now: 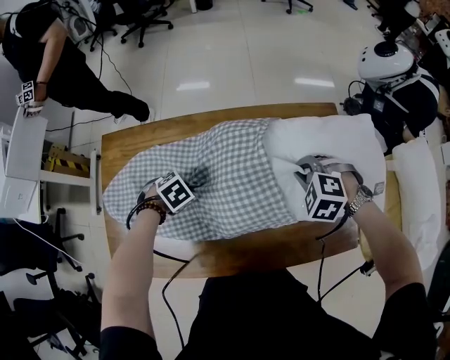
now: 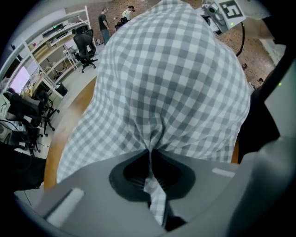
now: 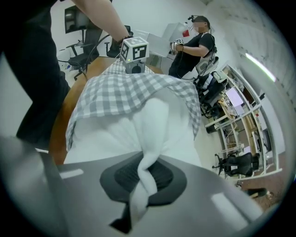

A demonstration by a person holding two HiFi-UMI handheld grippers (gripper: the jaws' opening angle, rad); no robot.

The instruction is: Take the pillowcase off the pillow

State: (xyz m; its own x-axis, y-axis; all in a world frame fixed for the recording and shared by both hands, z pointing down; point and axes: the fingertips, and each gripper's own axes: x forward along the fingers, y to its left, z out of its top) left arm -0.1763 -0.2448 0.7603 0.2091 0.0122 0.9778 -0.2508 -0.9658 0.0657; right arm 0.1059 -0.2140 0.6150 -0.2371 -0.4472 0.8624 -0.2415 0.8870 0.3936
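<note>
**Pillowcase** (image 1: 211, 176): grey-and-white check cloth, lying across the middle of the bench (image 1: 133, 137). It covers the left part of the pillow (image 1: 330, 137). Its open edge runs near to far across the pillow's middle.

**Pillow**: white. Its right part lies bare, reaching the right end of the bench.

**Left tongs** (image 2: 150, 155): pointing steeply down over the left half of the pillowcase. The jaws are pressed together, pinching a raised fold of the check cloth, and a strip of it runs back between the pads.

**Right tongs** (image 3: 147, 159): over the bare part of the pillow, near its near edge. The jaws are pressed together, pinching a twisted tuft of the white pillow fabric.

**Marker cubes**: one on each pair of tongs, left (image 1: 174, 193) and right (image 1: 325, 195).

**Wrists**: a bead bracelet (image 1: 151, 209) on the left, a metal watch (image 1: 358, 200) on the right.

**Bench**: brown wood, with bare strips at the far left and the near edge. Black cables hang off the near side.

**Surroundings**:
- a pale glossy floor;
- black office chairs (image 1: 140, 21) at the far left;
- a person in black (image 1: 63, 63) at the far left;
- a second person with white headgear (image 1: 387, 60) at the far right;
- another white cushion (image 1: 418, 190) just right of the bench.
</note>
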